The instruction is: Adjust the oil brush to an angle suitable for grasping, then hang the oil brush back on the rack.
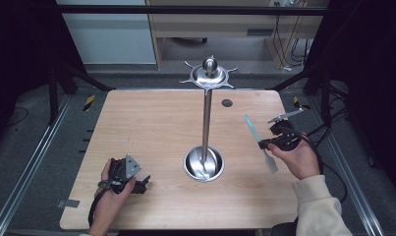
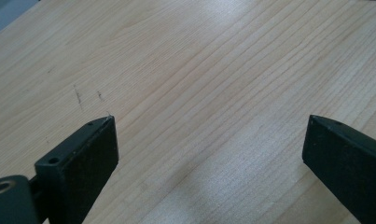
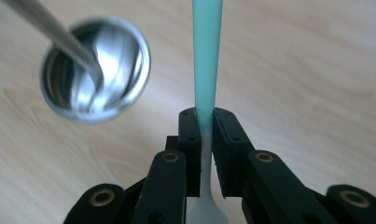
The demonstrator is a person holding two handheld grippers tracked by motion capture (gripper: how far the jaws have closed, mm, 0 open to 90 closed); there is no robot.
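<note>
Partly hidden, the spatula (image 3: 207, 56) gives me only pieces of itself: in the right gripper view its turquoise handle runs off the top of the frame, and its pale lower part disappears between the linkage at the bottom. From the high view I see the whole thing (image 1: 260, 142), held in the air over the bench's right edge, about halfway along it. Its long axis is tilted, the turquoise handle end pointing up and toward the far left, the pale flat blade hanging down toward the near right, just beside my right hand (image 1: 299, 158). The right gripper (image 3: 205, 116) has its fingers (image 3: 189, 140) clamped on the spatula where turquoise turns to white.

The metal stand (image 1: 206, 118) rises from a round steel base (image 1: 204, 163) near the middle of the bench (image 1: 151, 118); in the right gripper view the base (image 3: 96, 70) is blurred and its pole is cut off at the top left corner. The hooked crown up top (image 1: 209, 73) is small and hard to read.

My left gripper (image 1: 142, 183) rests near the bench's near left corner. In its own view the fingers (image 2: 90, 154) stand wide apart over bare wood, holding nothing, and both are cut off by the frame's bottom edge.
</note>
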